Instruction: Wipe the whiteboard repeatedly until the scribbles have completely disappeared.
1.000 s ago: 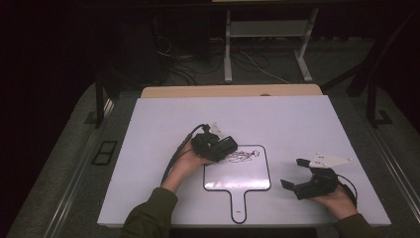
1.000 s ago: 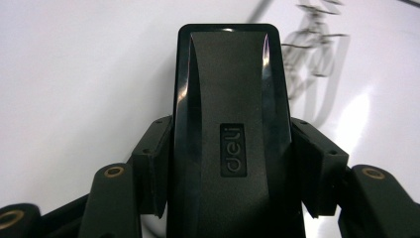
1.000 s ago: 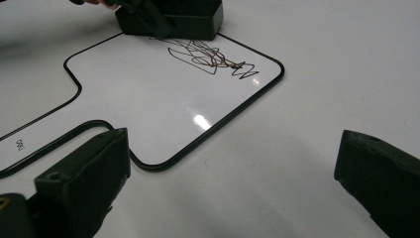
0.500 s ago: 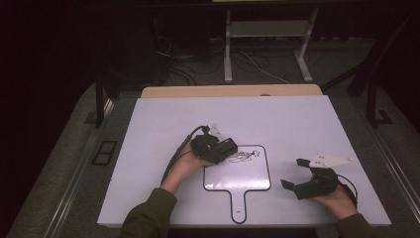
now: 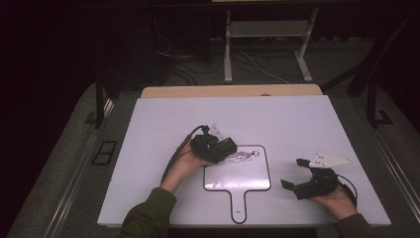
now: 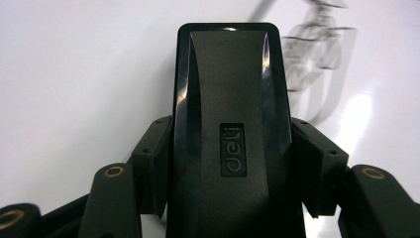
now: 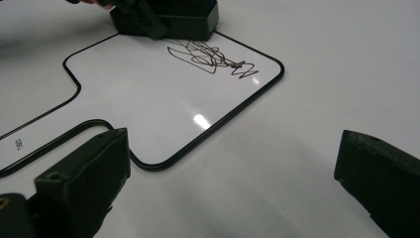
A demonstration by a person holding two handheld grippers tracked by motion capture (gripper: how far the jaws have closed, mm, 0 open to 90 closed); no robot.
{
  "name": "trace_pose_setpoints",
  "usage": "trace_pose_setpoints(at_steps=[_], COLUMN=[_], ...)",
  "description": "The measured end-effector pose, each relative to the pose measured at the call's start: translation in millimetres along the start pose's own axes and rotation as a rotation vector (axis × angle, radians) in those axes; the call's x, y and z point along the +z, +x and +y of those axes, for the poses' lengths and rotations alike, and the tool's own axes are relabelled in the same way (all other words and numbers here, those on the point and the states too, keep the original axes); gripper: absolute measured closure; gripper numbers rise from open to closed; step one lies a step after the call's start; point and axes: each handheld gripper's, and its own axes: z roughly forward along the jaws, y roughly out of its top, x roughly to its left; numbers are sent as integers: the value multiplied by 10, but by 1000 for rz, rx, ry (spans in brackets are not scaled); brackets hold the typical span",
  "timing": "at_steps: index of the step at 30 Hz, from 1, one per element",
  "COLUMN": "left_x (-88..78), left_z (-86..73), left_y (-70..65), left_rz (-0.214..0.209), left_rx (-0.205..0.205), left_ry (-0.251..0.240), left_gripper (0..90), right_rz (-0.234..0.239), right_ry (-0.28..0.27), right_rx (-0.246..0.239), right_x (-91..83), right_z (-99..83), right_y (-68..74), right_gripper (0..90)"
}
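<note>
From above, I see my left gripper (image 5: 224,148) pinching the black eraser (image 5: 227,147) on the small whiteboard (image 5: 237,173), beside the scribble (image 5: 242,156). My left gripper view shows both jaws squeezing the eraser's (image 6: 229,139) sides. My right gripper view shows its jaws spread wide, just beside the whiteboard (image 7: 148,94).

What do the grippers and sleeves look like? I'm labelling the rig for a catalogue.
Both are black two-jaw tools with blocky pads. The left gripper trails a black cable; the right gripper carries a pale grey three-cornered plate and a black cable too. Brass-coloured rivets mark the linkages. The sleeve is dark olive green.
</note>
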Motion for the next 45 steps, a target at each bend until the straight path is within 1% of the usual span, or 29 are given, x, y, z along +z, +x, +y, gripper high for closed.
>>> trace_pose_setpoints(at_steps=[1,2,3,4,6,8,11,12,13,14,18,19,21,25,26,27,28,29,30,34,35,36,37,39,40,42,43,44,45], left_x=[5,7,10,16,6,6,-14,-16,-19,-18,-17,-21,-21,-51,-62,-77,-79,-77,-83,-100,-110,-118,-114,-119,-120,-128,-135,-134,-138], left_z=[9,16,14,5,-7,-33,-65,-68,-64,-55,-26,-23,-38,-111,-128,-141,-150,-147,-137,-143,-149,-154,-166,-184,-195,-218,-226,-226,-218], left_y=[-40,-47,-17,29,134,219,295,288,266,229,38,24,66,261,299,327,329,305,276,97,81,96,126,209,254,322,336,319,289], left_rz=[-4,-1,-4,8,31,50,63,62,62,59,7,7,9,60,74,73,69,76,75,29,27,25,28,55,66,77,71,72,74], left_rx=[10,17,9,-8,-34,-68,-88,-95,-86,-72,-7,6,-14,-81,-92,-99,-103,-100,-88,-39,-30,-31,-40,-64,-83,-108,-112,-115,-102], left_ry=[2,4,0,-13,-11,-32,-37,-37,-29,-23,-1,7,-6,-33,-35,-29,-34,-33,-18,-6,1,4,-10,-18,-27,-34,-35,-34,-25], left_gripper=[396,396,396,396,396,396,396,396,396,396,396,396,396,396,396,396,396,396,396,396,396,396,396,396,396,396,396,396,396], right_rz=[0,1,-1,-1,-1,-1,-1,-1,-1,-1,-1,-1,-1,-1,-1,-1,-2,-2,-1,0,1,-1,-1,-1,0,0,1,1,1], right_ry=[-3,-4,-4,-4,-2,0,2,3,2,0,0,0,-2,-2,-2,-3,-3,-4,-3,-2,-3,-3,-3,-3,-3,-2,-3,-3,-3], right_rx=[0,1,0,1,-1,-2,-1,0,0,-1,-1,-1,-2,0,0,0,-1,-1,-1,-2,-2,-1,-1,1,-1,-2,-2,-2,-2], right_x=[-2,-4,-4,-4,-3,-1,1,1,0,-1,-1,-1,-3,-12,-12,-12,-11,-11,-10,-7,-8,-8,-9,-12,-11,-8,-8,-8,-7], right_z=[1,1,0,0,0,-1,-1,-1,-2,-2,-2,-1,-1,-3,-4,-4,-5,-4,-5,-4,-4,-4,-4,-3,-4,-4,-4,-3,-4], right_y=[0,0,-2,-3,-2,1,-3,-4,-3,-2,1,1,-2,-1,-3,-5,-7,-7,-5,-3,-2,-3,-4,-4,-4,-5,-5,-5,-5], right_gripper=[0,0,0,0,0,0,0,0,0,0,0,0,0,0,0,0,0,0,0,0,0,0,0,0,0,0,0,0,0])
